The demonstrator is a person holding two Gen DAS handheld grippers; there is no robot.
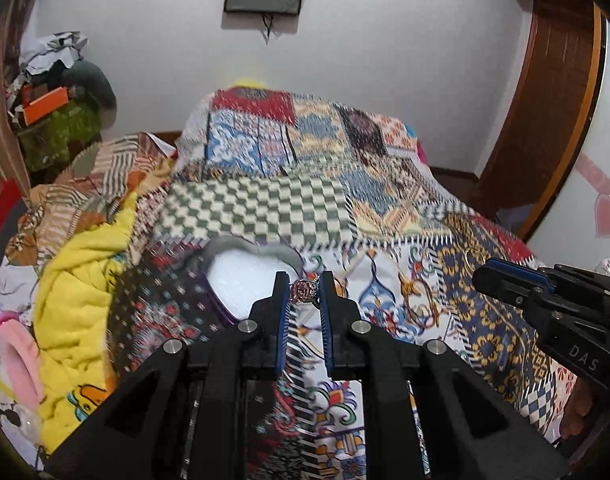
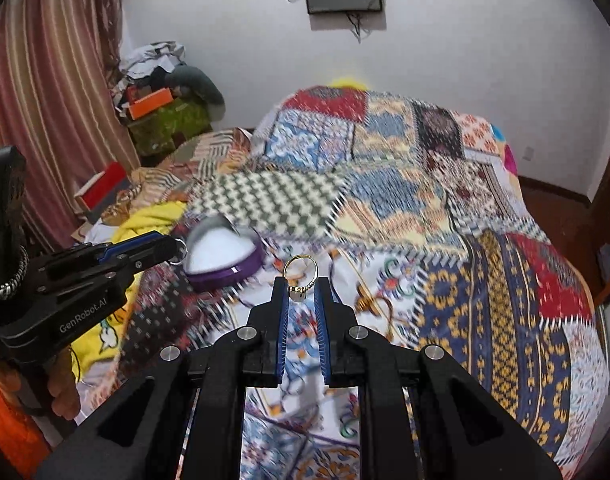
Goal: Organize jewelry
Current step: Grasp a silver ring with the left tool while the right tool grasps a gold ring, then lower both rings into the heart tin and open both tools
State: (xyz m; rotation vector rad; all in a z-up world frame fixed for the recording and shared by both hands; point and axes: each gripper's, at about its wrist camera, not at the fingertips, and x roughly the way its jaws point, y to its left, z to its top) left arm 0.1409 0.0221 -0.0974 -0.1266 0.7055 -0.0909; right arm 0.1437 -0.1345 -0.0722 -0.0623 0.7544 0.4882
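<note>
The left hand-held gripper [image 1: 303,289] is clenched on a ring with a pink stone [image 1: 303,291]; the right hand-held gripper [image 2: 301,289] pinches a thin gold ring [image 2: 301,270]. Both hang above the patchwork bedspread [image 1: 385,208]. Just beyond sits a heart-shaped purple jewelry box [image 2: 225,258], open, near the bed's left edge beside a yellow blanket [image 1: 77,280]. Farther on, the bedspread lies bare up to the white wall [image 2: 465,40].
</note>
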